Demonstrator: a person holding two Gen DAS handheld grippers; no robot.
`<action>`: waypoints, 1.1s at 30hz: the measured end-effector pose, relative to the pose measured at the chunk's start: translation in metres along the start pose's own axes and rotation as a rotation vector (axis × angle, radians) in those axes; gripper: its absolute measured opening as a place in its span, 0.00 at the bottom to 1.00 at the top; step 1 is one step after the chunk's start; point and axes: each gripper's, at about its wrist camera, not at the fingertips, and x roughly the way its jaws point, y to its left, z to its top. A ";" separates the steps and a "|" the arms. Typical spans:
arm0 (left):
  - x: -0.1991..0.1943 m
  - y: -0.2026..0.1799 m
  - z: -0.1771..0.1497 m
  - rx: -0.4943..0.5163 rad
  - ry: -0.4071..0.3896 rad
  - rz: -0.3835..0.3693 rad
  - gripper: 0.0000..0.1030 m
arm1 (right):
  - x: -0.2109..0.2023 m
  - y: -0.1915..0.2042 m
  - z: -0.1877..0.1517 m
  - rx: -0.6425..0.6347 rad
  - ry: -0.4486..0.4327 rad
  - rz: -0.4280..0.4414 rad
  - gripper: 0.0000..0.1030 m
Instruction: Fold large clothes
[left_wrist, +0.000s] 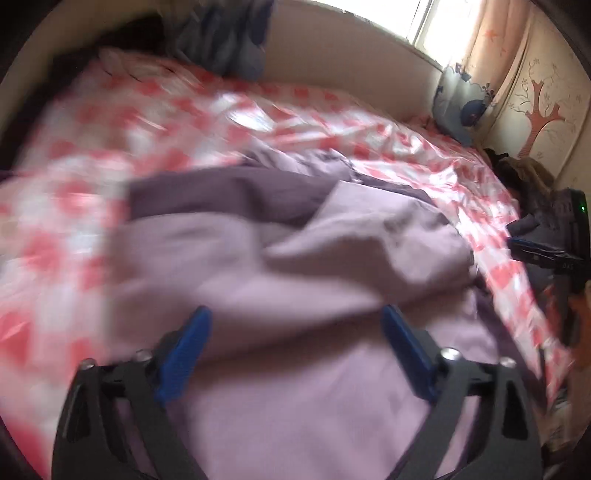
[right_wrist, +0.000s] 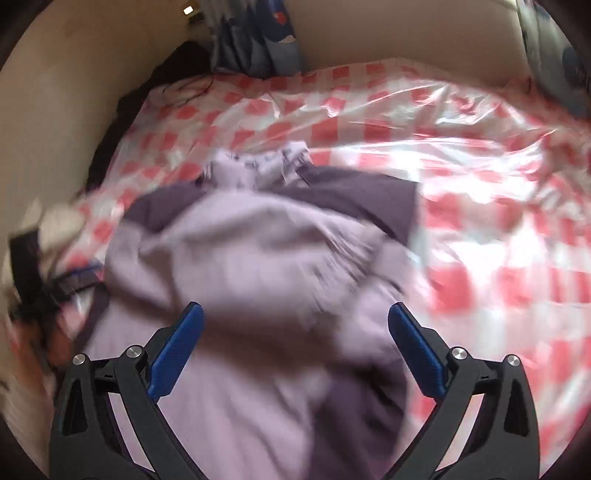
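Note:
A large garment (left_wrist: 295, 258) in pale lilac with darker purple panels lies bunched on a bed. My left gripper (left_wrist: 297, 314) hangs just above its near folds, blue fingers (left_wrist: 184, 354) spread wide, open with no cloth pinched between them. In the right wrist view the same garment (right_wrist: 251, 258) fills the middle, its collar end toward the far side. My right gripper (right_wrist: 295, 310) is also open above the cloth, its blue pads apart and holding nothing. Both views are blurred by motion.
A glossy pink-and-white checked sheet (left_wrist: 110, 147) covers the bed (right_wrist: 480, 166). Blue patterned pillows (left_wrist: 458, 103) lean at the beige headboard and wall (left_wrist: 351, 62). Dark clothes and the other gripper (left_wrist: 546, 251) show at the right edge. A curtained window (left_wrist: 443, 26) is behind.

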 end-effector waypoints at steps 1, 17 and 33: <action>-0.032 0.010 -0.023 -0.001 -0.011 0.057 0.95 | -0.017 -0.011 -0.028 0.018 0.047 0.013 0.94; -0.138 0.050 -0.248 -0.479 0.207 -0.287 0.95 | -0.068 -0.034 -0.295 0.399 0.361 0.581 0.94; -0.196 0.011 -0.215 -0.456 0.112 -0.221 0.14 | -0.092 -0.021 -0.257 0.466 0.129 0.676 0.20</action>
